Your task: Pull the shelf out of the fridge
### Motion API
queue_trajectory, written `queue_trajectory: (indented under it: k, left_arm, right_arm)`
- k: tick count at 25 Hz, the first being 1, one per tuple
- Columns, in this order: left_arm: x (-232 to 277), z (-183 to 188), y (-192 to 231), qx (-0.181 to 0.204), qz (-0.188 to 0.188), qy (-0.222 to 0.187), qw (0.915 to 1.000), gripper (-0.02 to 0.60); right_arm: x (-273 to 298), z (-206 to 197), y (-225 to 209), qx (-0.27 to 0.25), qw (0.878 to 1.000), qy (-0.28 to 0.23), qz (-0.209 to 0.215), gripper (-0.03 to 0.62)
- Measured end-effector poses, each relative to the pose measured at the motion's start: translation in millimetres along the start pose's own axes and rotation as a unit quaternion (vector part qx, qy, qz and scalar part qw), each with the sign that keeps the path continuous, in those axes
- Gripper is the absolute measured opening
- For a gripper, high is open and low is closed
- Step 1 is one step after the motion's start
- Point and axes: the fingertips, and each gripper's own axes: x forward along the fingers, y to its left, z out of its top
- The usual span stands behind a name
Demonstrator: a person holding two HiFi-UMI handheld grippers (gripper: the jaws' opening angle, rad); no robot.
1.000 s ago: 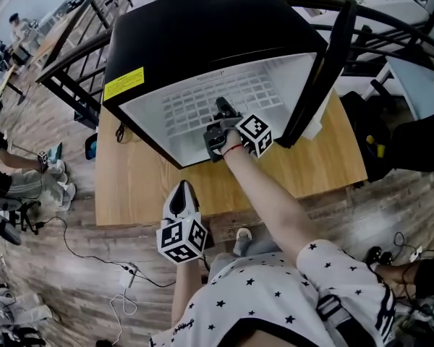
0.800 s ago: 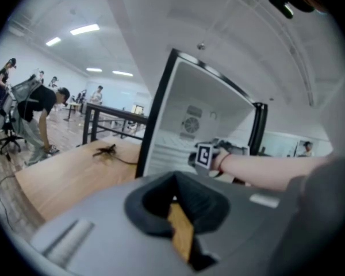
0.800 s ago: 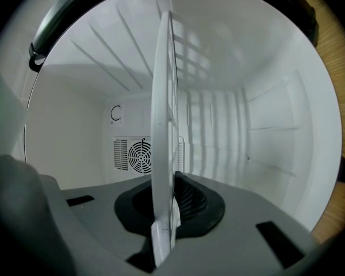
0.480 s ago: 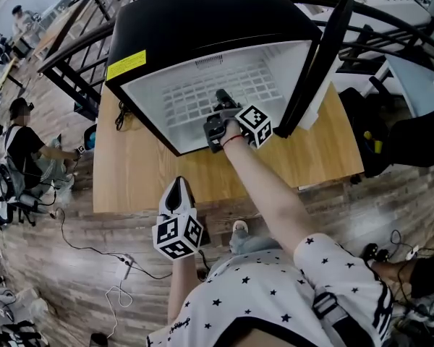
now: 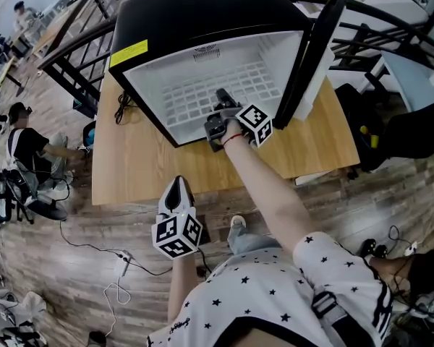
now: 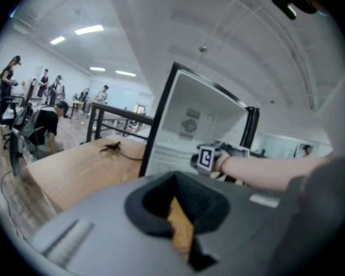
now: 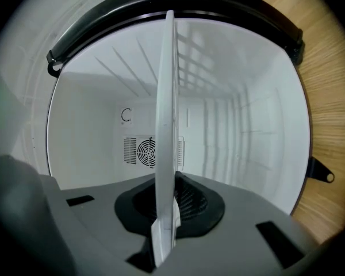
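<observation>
Starting nearest our body, the left hand-held gripper (image 5: 177, 188) hangs at about 6 o'clock in the head view, by the near edge of the wooden surface (image 5: 134, 176). Its jaws are drawn together on nothing (only a sliver of tan shows through the slit in its own view). As we judge it, it has no part in the work at this moment.

Farther out, toward 12 o'clock, our right arm reaches across the surface. The right hand-held gripper (image 5: 222, 107) is at the mouth of the fridge (image 5: 202, 20). Its jaws are clenched on the front edge of the white wire shelf (image 5: 202, 92). In its own view the shelf shows edge-on, a thin white blade running from between the jaws toward the back wall, where a round fan grille (image 7: 146, 151) sits.

So the grasp is made, and we count that part as done. The door (image 5: 311, 56) is also out of the way, swung wide at 2 o'clock. The pull itself is left: the shelf's grid lies inside the white cabinet, and we cannot tell whether its front edge has cleared the opening at all. What remains, by our reckoning, is a straight draw back toward 6 o'clock. The shelf should be kept level between the ribbed side walls until its far edge comes free.
</observation>
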Motion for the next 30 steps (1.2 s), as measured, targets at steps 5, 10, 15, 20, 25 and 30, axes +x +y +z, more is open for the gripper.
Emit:
queue_trajectory:
  k: [5,10,15,20,25,30]
  left_arm:
    - [-10,-4,1,0.000,-0.003,0.000,1.0000,0.008]
    - [-18,-6,-1,0.002,-0.006,0.000,1.0000,0.008]
    - [-29,-9,-2,0.005,-0.010,-0.001,0.9999,0.008]
    - [-37,-13,-5,0.007,-0.012,0.000,0.9999,0.008]
    - [-44,-20,-6,0.006,-0.012,0.002,0.9999,0.008]
    - [-53,-22,-9,0.006,-0.013,-0.002,0.9999,0.008]
  right_arm:
    - [-11,-3,2,0.000,1.000,0.001,-0.001,0.038]
    - [-24,-4,2,0.001,1.000,0.004,-0.003,0.038]
    - [-36,-8,3,0.002,1.000,0.006,-0.005,0.038]
    - [-46,-8,4,0.001,1.000,0.006,-0.006,0.037]
    - [-54,-9,3,-0.004,1.000,0.007,-0.008,0.038]
    - [-63,-10,6,-0.006,1.000,0.009,-0.008,0.038]
